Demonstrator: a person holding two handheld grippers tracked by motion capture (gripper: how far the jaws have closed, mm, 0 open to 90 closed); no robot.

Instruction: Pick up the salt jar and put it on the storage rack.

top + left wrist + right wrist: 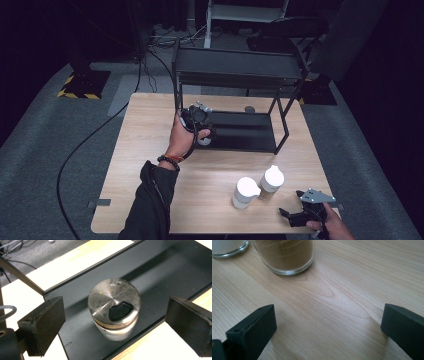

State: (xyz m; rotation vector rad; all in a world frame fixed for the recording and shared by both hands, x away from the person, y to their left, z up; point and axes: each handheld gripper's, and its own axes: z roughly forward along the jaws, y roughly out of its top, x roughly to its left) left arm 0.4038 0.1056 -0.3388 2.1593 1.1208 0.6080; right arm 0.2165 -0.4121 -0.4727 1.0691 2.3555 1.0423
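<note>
Your left tongs (113, 322) gape wide above the metal-lidded jar (114, 308) on the black rack's (240, 131) bottom shelf, gripping nothing. Right tongs (328, 327) open, empty, near two jars (257, 186) before the rack.

a recording studio or lab, probably: black curtains (45, 30) all round, grey carpet (45, 150), hazard-striped stand base (82, 85), loose cables (165, 37) on the floor, one lit wooden surface (150, 125).
</note>
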